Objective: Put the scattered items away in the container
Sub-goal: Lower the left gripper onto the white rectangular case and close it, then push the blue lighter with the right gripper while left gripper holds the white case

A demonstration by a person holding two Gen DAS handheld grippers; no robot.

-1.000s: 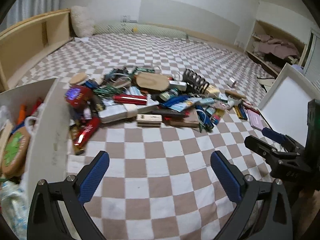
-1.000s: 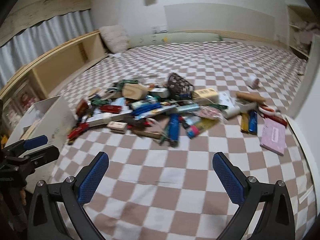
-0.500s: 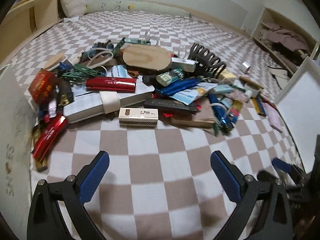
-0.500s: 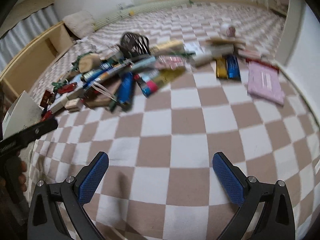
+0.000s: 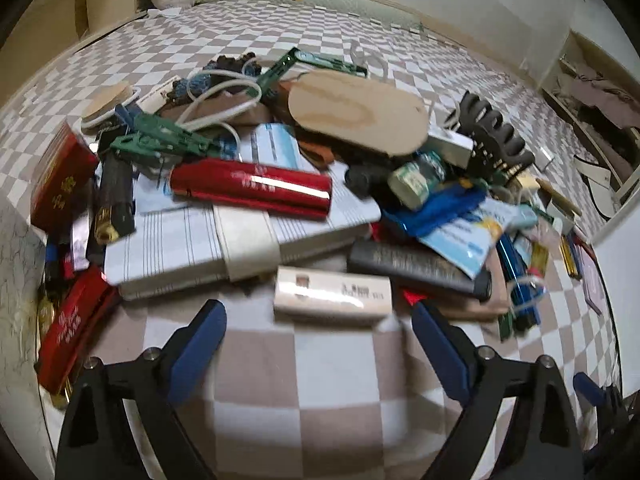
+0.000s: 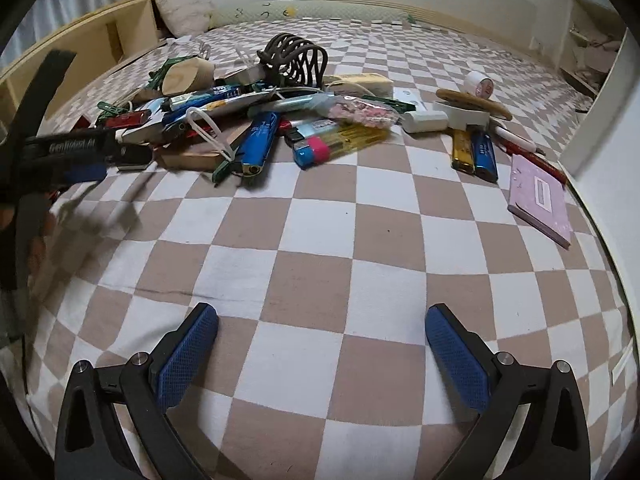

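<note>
Clutter lies heaped on the checked bedspread (image 6: pixel 320 264), and both tools are empty, their jaws standing wide apart. From where I stand the left gripper (image 5: pixel 318 344) is low and close, squared up to a small cream box (image 5: pixel 332 295) at the near edge of the pile, which sits just beyond its fingertips and between their lines; I take that for the chosen pick, since it lies free of the heap with bare cloth in front. Behind it a striped notebook (image 5: pixel 224 236) carries a red tube (image 5: pixel 250 188). The right gripper (image 6: pixel 322 344) hangs over bare cloth, well short of the lighters (image 6: pixel 474 152) and pink notepad (image 6: pixel 540 200), probably waiting its turn. A white wall at the far left of the left view may be the container (image 5: pixel 18 280); I cannot be sure.
</note>
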